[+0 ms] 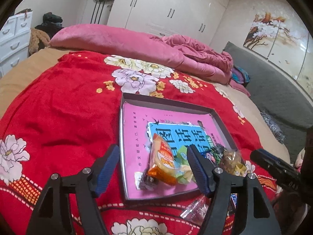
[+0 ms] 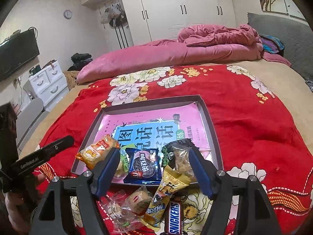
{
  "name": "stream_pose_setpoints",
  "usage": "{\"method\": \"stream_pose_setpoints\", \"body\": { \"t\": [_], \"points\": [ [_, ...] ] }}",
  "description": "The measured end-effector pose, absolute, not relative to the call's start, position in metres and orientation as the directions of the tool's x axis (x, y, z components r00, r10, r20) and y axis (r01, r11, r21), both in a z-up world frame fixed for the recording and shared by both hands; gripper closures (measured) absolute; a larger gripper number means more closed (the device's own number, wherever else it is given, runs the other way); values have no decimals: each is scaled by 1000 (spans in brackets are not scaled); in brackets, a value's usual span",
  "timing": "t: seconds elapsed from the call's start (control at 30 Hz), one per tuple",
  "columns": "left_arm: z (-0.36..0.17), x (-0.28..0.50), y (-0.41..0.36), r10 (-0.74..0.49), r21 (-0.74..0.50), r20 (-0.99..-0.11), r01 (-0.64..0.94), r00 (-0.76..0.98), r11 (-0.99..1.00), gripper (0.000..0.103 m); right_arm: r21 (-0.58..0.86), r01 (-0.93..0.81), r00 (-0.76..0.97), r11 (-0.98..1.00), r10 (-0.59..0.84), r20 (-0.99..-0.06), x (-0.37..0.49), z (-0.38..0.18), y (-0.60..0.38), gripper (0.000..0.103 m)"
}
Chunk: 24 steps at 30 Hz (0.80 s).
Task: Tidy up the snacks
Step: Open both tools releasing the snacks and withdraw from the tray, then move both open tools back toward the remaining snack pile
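Note:
A shallow grey box [image 1: 168,100] [image 2: 211,121] lined with a pink book lies on the red floral blanket. Inside are an orange-and-yellow cake pack [image 1: 163,157] [image 2: 97,150], a blue Oreo pack [image 2: 144,165], a green pack [image 1: 183,152] and a clear nut-brittle pack [image 1: 231,159] [image 2: 183,161]. In front of the box lie a yellow pack [image 2: 166,193], a Snickers bar [image 2: 174,216] and clear-wrapped cakes [image 2: 129,205]. My left gripper [image 1: 152,168] is open and empty above the box's near edge. My right gripper [image 2: 153,168] is open and empty above the Oreo pack.
A folded pink quilt [image 1: 127,41] [image 2: 176,52] lies across the bed's far side. A grey headboard [image 1: 273,90] is at the right. White drawers [image 2: 49,80] and a wall TV [image 2: 17,52] stand left of the bed. The right gripper's body [image 1: 277,168] shows at the left view's edge.

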<state>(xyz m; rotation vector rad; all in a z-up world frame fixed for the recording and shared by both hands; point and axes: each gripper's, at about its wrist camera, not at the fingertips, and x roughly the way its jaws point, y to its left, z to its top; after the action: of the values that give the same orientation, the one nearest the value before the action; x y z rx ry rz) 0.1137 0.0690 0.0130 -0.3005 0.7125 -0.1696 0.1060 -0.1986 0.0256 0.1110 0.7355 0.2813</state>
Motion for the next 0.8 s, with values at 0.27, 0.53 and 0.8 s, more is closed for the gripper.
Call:
{"method": "stream_pose_setpoints", "body": {
  "t": [0.27,0.53,0.8],
  "points": [
    [20,99,56,-276,-322,-611,85,742,943,29,206,-206,717,957,291,-633,100,31,-207,29],
    [21,89,46,-283,-314,-620,99,732,944,28,208,-205,720,956,291,-630,96,33,-210,29],
    [27,81,38,-259,-283,-625,96,736,954,26,206,-204,726,957,289,-624,90,34,-215,28]
  ]
}}
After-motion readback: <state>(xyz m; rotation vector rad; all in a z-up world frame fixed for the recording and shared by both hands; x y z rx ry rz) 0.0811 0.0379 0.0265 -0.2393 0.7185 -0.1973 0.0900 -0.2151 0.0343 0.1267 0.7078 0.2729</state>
